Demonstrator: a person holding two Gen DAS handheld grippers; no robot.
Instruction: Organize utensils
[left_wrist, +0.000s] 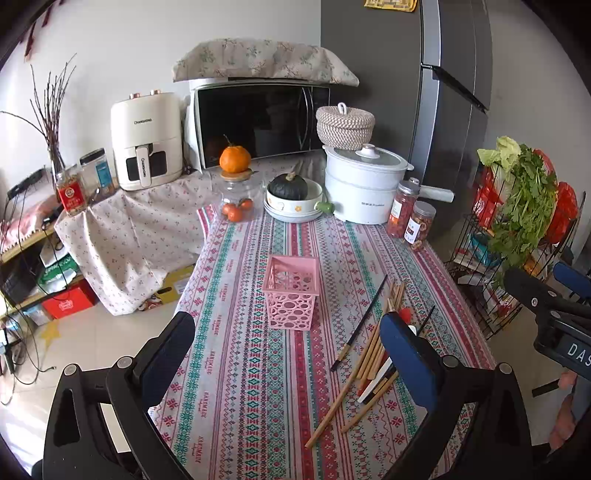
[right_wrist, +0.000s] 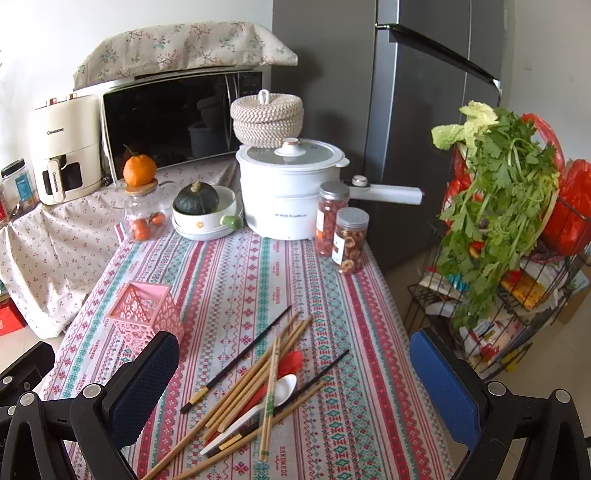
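A pink perforated holder (left_wrist: 291, 295) (right_wrist: 146, 311) stands upright and empty on the patterned tablecloth. To its right lies a loose pile of wooden chopsticks (right_wrist: 255, 387) (left_wrist: 364, 356), black chopsticks (right_wrist: 236, 363) (left_wrist: 360, 321), a white spoon (right_wrist: 282, 391) and a red spoon (right_wrist: 290, 362). My left gripper (left_wrist: 286, 332) hovers open above the cloth in front of the holder, nothing between its fingers. My right gripper (right_wrist: 295, 373) hangs open over the utensil pile, not touching it; part of it (left_wrist: 554, 306) also shows at the right edge of the left wrist view.
At the table's back stand a white pot (right_wrist: 291, 195), two snack jars (right_wrist: 341, 232), a bowl with a dark squash (right_wrist: 203, 210) and a glass jar topped by an orange (right_wrist: 142, 199). A wire rack of greens (right_wrist: 506, 221) stands right of the table. Microwave (left_wrist: 258, 118) and air fryer (left_wrist: 146, 140) sit behind.
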